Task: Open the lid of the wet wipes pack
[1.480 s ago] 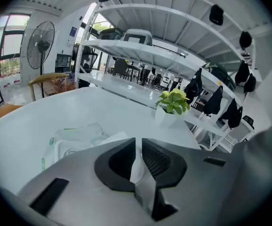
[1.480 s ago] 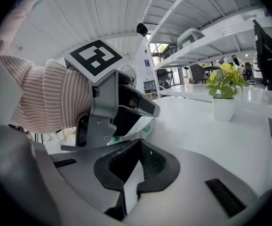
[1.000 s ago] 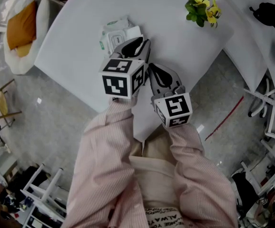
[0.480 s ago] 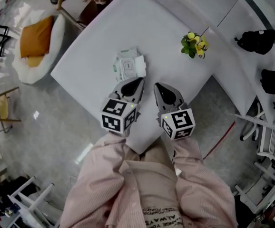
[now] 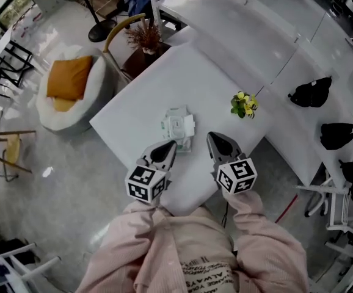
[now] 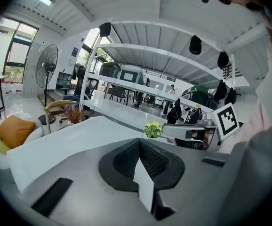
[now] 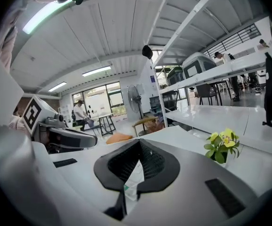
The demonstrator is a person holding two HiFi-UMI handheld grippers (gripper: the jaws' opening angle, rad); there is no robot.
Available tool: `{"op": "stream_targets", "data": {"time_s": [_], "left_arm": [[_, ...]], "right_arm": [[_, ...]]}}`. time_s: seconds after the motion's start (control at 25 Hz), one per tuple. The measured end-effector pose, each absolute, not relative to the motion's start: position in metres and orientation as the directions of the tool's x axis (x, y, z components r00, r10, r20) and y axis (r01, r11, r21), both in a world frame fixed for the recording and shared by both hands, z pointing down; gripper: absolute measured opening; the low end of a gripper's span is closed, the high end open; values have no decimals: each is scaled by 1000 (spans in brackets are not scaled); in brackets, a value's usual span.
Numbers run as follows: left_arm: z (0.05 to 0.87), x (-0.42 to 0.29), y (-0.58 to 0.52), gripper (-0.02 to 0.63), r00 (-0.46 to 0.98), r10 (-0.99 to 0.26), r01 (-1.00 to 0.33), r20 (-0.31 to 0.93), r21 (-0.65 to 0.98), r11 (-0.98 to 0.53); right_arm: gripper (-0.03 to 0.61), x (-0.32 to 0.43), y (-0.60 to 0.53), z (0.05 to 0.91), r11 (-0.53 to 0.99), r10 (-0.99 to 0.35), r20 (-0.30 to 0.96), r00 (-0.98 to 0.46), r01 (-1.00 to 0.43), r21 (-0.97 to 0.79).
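The wet wipes pack [image 5: 176, 127] lies flat on the white table [image 5: 134, 118], white with a little green, and a white flap lies out on its right side. My left gripper [image 5: 169, 144] hangs just short of the pack on my side, jaws shut and empty. In the left gripper view [image 6: 139, 143] the black pads meet with only table behind them. My right gripper [image 5: 214, 137] hovers to the pack's right, also shut and empty. In the right gripper view [image 7: 138, 143] a strip of the pack [image 7: 133, 180] shows through the slit below the tips.
A small yellow-flowered plant [image 5: 243, 104] stands near the table's right corner. Off the table's far-left edge are a dried plant in a pot [image 5: 142, 41] and a beanbag with an orange cushion [image 5: 71, 81]. Black bags [image 5: 311, 93] lie on the white counter at right.
Both grippers have risen and drawn back toward me from the pack. The left gripper was over the pack a second ago and is now apart from it.
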State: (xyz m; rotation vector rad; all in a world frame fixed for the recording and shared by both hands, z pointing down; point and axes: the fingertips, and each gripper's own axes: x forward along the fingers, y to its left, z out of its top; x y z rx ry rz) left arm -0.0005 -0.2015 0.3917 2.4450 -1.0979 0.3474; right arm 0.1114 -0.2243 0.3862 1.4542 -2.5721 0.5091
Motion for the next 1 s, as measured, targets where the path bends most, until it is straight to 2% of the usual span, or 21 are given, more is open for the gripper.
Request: {"op": "stream_targets", "data": {"time_s": [1.0], "left_arm": [[293, -79, -219, 0, 501, -846, -863, 182, 180, -472]], "right_arm": [[-2, 111, -243, 281, 521, -838, 62, -542, -829, -204]]}}
